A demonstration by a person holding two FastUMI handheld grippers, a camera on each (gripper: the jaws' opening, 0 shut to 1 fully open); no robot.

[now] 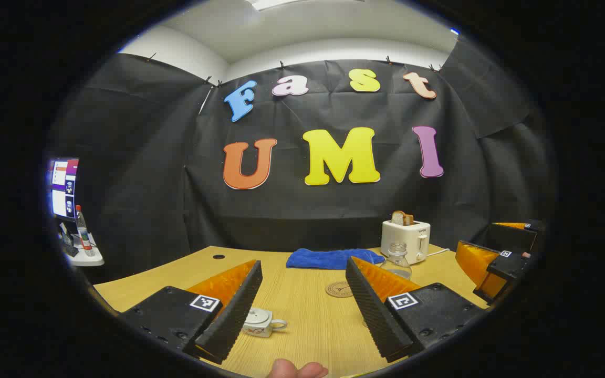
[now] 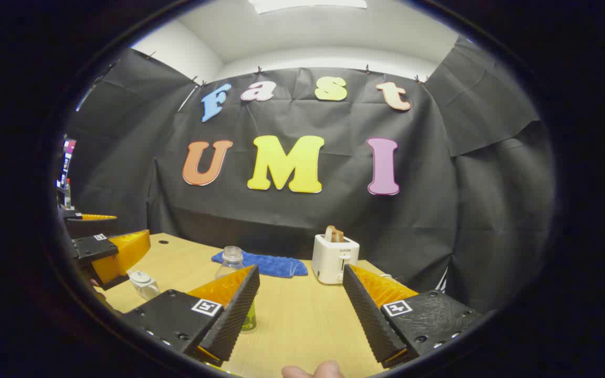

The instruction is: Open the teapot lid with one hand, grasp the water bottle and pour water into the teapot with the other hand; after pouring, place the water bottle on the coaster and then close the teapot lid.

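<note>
Two grippers held above a wooden counter (image 1: 302,304), each with jaws spread wide and gripping nothing. Left gripper (image 1: 302,310) hovering over the near part of the counter, with a small white teapot (image 1: 258,322) seen between its fingers, close beside the left finger (image 1: 234,310), lid on. Beyond it, a round coaster (image 1: 340,289) lying flat on the counter, and just right of that a clear water bottle (image 1: 397,261) standing upright, partly hidden behind the right finger. Farther back, a blue cloth (image 1: 334,258) spread flat and a white toaster (image 1: 406,240) with bread in its slot. Right gripper (image 1: 491,265) visible at the far right edge of the left gripper view.

From the right gripper view, right gripper (image 2: 300,307) over the counter (image 2: 302,320), water bottle (image 2: 231,262) upright behind its left finger, uncapped; teapot (image 2: 143,284) to the left, near the left gripper (image 2: 111,254). Blue cloth (image 2: 271,264) and toaster (image 2: 335,257) at the back. Fingertip of the holding hand (image 2: 313,371) at the bottom edge.
</note>
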